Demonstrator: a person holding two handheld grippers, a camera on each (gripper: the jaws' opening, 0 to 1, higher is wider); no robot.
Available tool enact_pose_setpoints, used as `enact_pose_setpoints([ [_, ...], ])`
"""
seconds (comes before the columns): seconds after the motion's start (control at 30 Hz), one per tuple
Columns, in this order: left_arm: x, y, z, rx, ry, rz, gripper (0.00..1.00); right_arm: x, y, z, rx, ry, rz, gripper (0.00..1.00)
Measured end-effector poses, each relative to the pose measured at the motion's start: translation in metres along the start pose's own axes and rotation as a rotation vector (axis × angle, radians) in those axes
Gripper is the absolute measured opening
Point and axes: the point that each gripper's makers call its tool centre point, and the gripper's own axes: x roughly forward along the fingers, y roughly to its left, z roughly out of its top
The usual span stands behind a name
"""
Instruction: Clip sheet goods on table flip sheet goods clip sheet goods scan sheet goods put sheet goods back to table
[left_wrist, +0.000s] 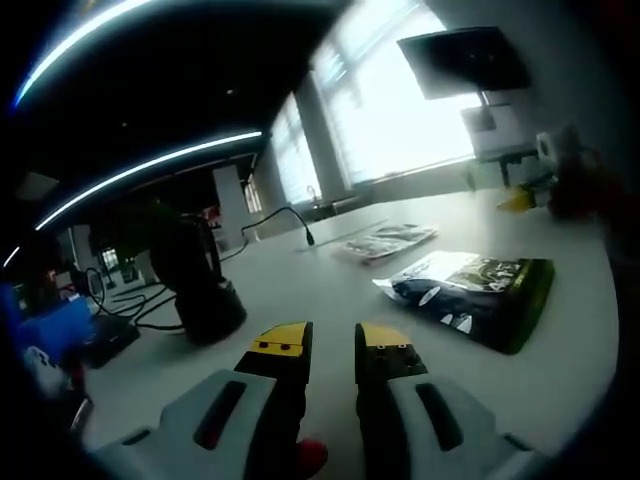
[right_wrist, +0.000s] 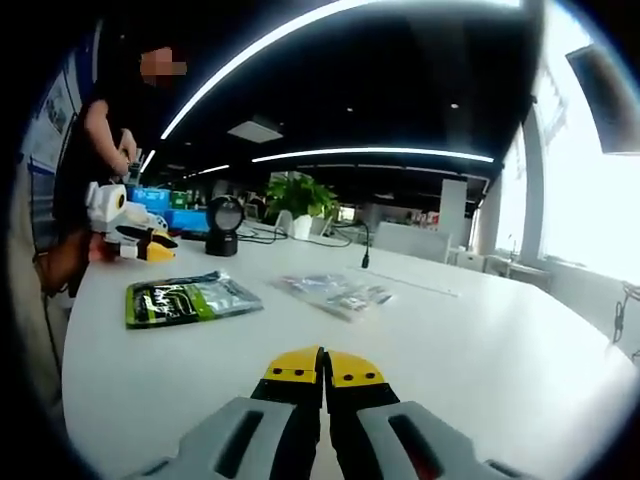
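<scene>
Rising from the bottom of the left gripper view, the left gripper (left_wrist: 334, 345) has its yellow-tipped jaws spread with a clear gap and nothing between them. Ahead of it, at right of centre, a dark green-edged packet (left_wrist: 470, 295) lies flat on the white table (left_wrist: 330, 290), with a clear packet (left_wrist: 388, 240) farther back near the middle. A black scanner on a stand (left_wrist: 200, 285) sits at left. In the right gripper view the right gripper (right_wrist: 323, 372) has its jaws pressed together, empty. The green packet lies at left of the frame, the clear packet near centre, the scanner behind them at upper left, and a person (right_wrist: 95, 150) stands at the far left edge.
</scene>
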Motion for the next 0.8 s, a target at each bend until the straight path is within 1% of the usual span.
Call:
enact_pose_setpoints([
  [0.37, -0.0016, -0.0001, 0.0006, 0.008, -0.007, 0.003, 0.10, -0.0007, -0.0007, -0.0006, -0.006, 0.000, -0.004, 0.00],
  [0.5, -0.0016, 0.0004, 0.0006, 0.004, -0.007, 0.004, 0.10, -0.0005, -0.0014, 0.0002, 0.000, -0.003, -0.005, 0.00],
  [0.63, -0.0011, 0.0030, -0.0004, -0.023, -0.001, 0.011, 0.10, -0.0013, -0.0025, 0.0016, 0.013, -0.009, -0.001, 0.00],
  [0.8, -0.0010, -0.0013, -0.0003, -0.022, 0.002, -0.003, 0.10, -0.0016, -0.0004, 0.0015, 0.011, -0.005, 0.006, 0.00],
])
